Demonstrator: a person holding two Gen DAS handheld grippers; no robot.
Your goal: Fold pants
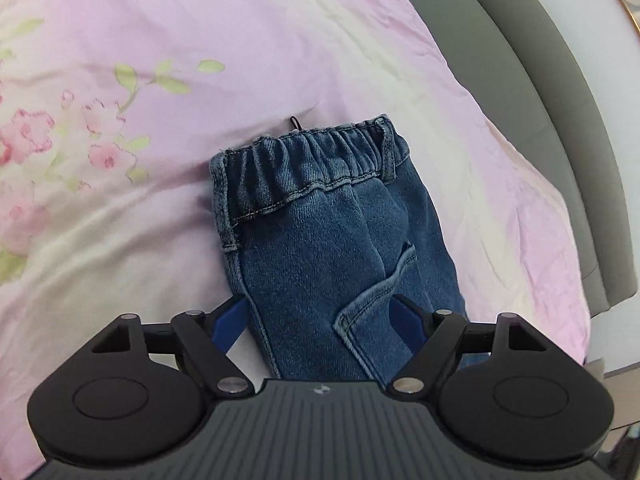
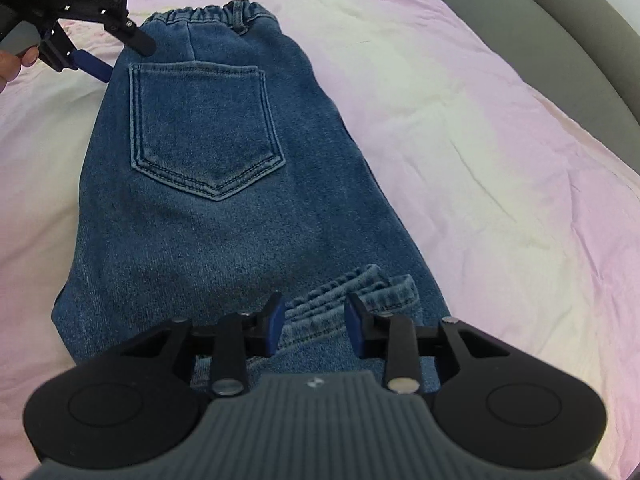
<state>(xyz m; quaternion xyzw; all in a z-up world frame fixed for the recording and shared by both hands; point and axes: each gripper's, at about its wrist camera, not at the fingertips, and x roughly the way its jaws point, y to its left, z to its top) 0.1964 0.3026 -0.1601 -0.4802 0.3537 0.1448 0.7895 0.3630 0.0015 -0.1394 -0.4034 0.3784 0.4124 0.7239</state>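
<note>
Nearest in the right wrist view, the right gripper (image 2: 314,316) is seen with its jaws narrowly parted and nothing pressed between the blue pads; a bunched hem (image 2: 356,284) lies just beyond them, resting on the folded cloth. From there toward 12 o'clock the pants (image 2: 224,208) are laid out on the pink sheet (image 2: 500,160), back pocket (image 2: 206,132) uppermost, the elastic waistband (image 2: 218,10) farthest away. At 10 o'clock the left gripper (image 2: 120,56) is held by a hand (image 2: 12,66) just beside the waist edge. In the left wrist view its jaws are spread wide, straddling the denim without any grip.

The pants appear to have been folded lengthwise, with the leg ends brought up onto the body. A further fold toward the waistband, and some smoothing, is judged to remain. A grey headboard (image 2: 560,20) is seen beyond, at 1 o'clock.
</note>
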